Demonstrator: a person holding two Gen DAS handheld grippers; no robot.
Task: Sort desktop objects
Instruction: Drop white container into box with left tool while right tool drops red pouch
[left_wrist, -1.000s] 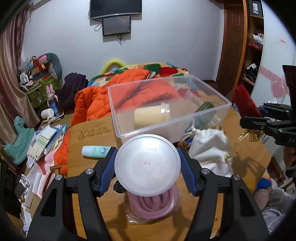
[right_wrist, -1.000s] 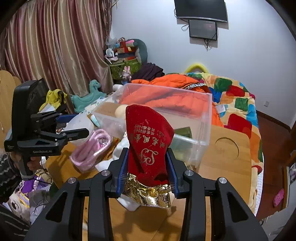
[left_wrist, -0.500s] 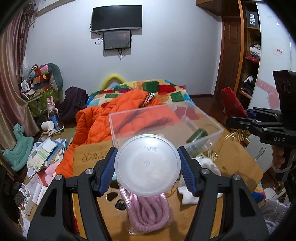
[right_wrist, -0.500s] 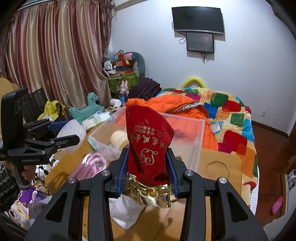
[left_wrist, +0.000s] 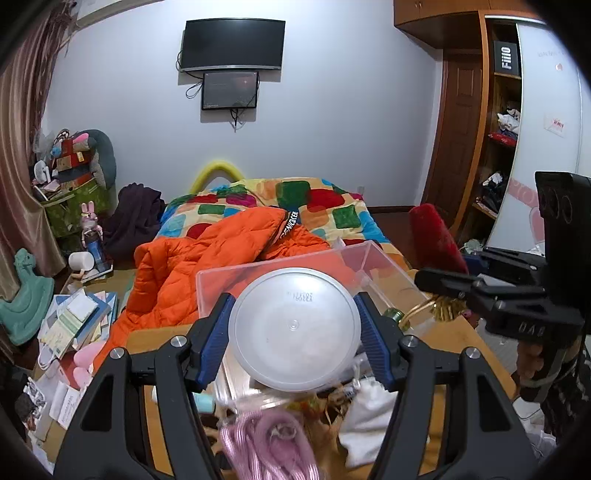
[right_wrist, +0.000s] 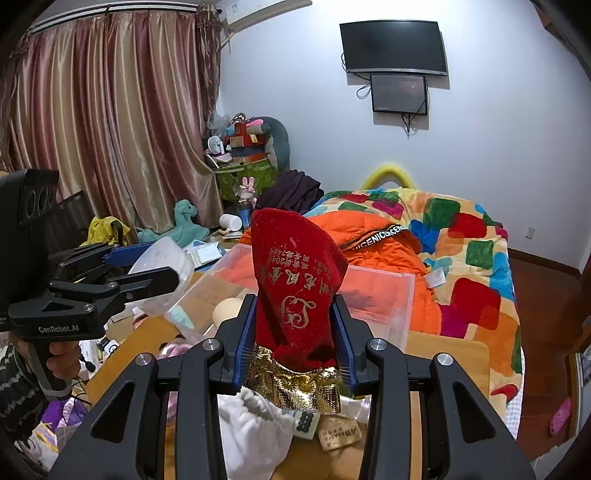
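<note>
The left gripper (left_wrist: 294, 329) is clamping a round plastic lid (left_wrist: 294, 329), while the right gripper (right_wrist: 295, 334) is pinching a red velvet pouch (right_wrist: 297, 295). Beyond both sets of fingers, a clear bin (left_wrist: 373, 264) is sitting open, with a pink rope (left_wrist: 269, 443) and white bag (right_wrist: 251, 428) lying beneath.

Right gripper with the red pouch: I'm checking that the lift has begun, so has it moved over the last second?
Yes. The right gripper, shut on the red pouch, rose: the clear bin now sits lower behind it.

Wooden tabletop (right_wrist: 447, 354), bearing a clear plastic bin (right_wrist: 400, 295), a coil of pink rope (left_wrist: 269, 443), a white drawstring pouch (right_wrist: 255, 432) and a small teal bottle (left_wrist: 205, 401), cluttered bedroom
</note>
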